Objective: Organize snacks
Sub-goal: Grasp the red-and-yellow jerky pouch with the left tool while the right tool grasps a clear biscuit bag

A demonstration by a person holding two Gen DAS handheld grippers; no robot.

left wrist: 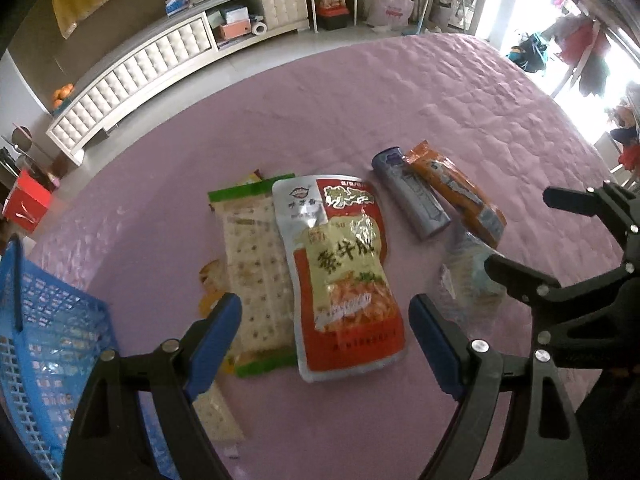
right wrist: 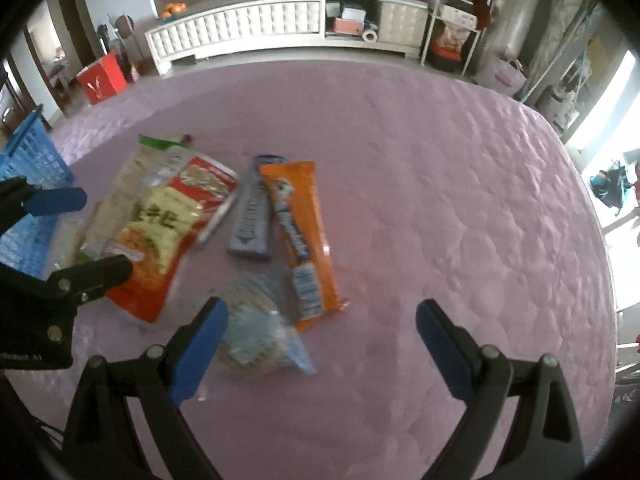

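Several snack packs lie on a pink quilted bedspread point(left wrist: 400, 92). My left gripper point(left wrist: 326, 340) hangs open just above a red and silver pouch point(left wrist: 340, 276), whose lower end sits between the blue pads without touching them. Under the pouch's left side lies a green-edged cracker pack point(left wrist: 252, 264). To the right are a grey-blue pack point(left wrist: 412, 196), an orange pack point(left wrist: 456, 192) and a clear bag of round biscuits point(left wrist: 464, 276). My right gripper point(right wrist: 322, 340) is open over bare bedspread, its left pad beside the clear biscuit bag point(right wrist: 256, 332), with the orange pack point(right wrist: 300, 232) just beyond.
A blue mesh basket point(left wrist: 44, 340) stands at the bed's left edge, close to my left gripper. Another cracker pack point(left wrist: 216, 412) lies partly under the left finger. Bare bedspread point(right wrist: 460, 200) stretches right of the snacks. A white cabinet point(right wrist: 240, 28) stands across the floor.
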